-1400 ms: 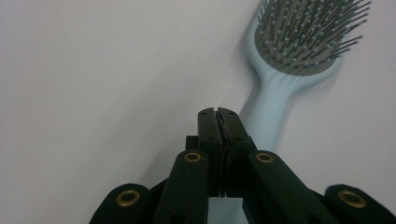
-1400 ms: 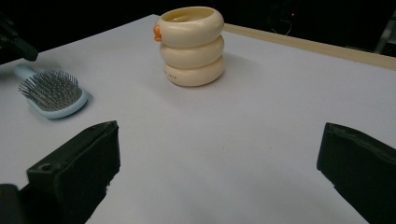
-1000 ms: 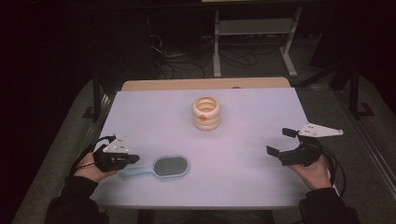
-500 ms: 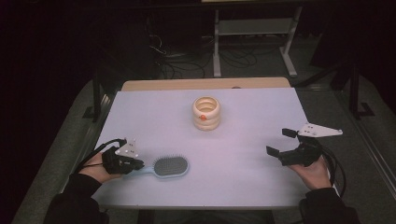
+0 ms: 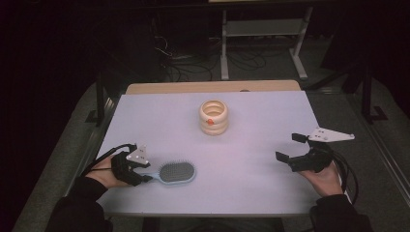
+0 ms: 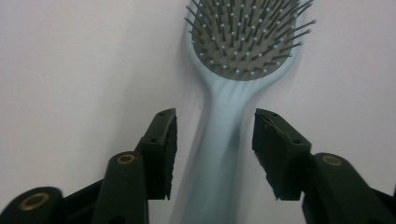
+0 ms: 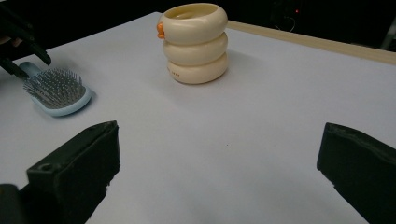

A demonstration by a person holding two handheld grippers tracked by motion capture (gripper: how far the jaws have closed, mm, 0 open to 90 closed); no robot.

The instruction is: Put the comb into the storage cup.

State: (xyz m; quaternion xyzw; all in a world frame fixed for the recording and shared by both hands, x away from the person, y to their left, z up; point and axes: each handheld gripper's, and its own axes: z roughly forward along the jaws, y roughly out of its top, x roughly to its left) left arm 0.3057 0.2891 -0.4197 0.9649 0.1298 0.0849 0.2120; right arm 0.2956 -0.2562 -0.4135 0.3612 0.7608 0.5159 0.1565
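Now at the table [image 5: 270,193], both tools in my hands. My left gripper [image 6: 212,149] sits low at the near left of the pale surface, its two black jaws standing on either side of the handle of the light blue hairbrush [image 6: 233,112]. They have just been opening: a clear gap shows between each pad and the handle, so nothing is pressed and the brush is not gripped. In the left gripper view the handle runs up between the jaws to the oval head, bristles facing up.

From the high view the hairbrush [image 5: 171,172] lies flat on the table near its front edge, left of centre, handle pointing toward my left gripper [image 5: 143,174], head pointing right.

My right gripper [image 5: 294,147] is at the near right, well apart from the brush, jaws spread wide with only bare table between them. The right gripper view looks across the surface at the brush [image 7: 58,93] far left, and at a cream container [image 7: 194,42] shaped like three stacked rings, with a small orange mark near its top edge.

That container [image 5: 214,117] stands upright in the middle of the table toward the far side, well apart from both grippers and from the brush. A strip of wooden tabletop [image 5: 212,87] shows beyond the pale cover.
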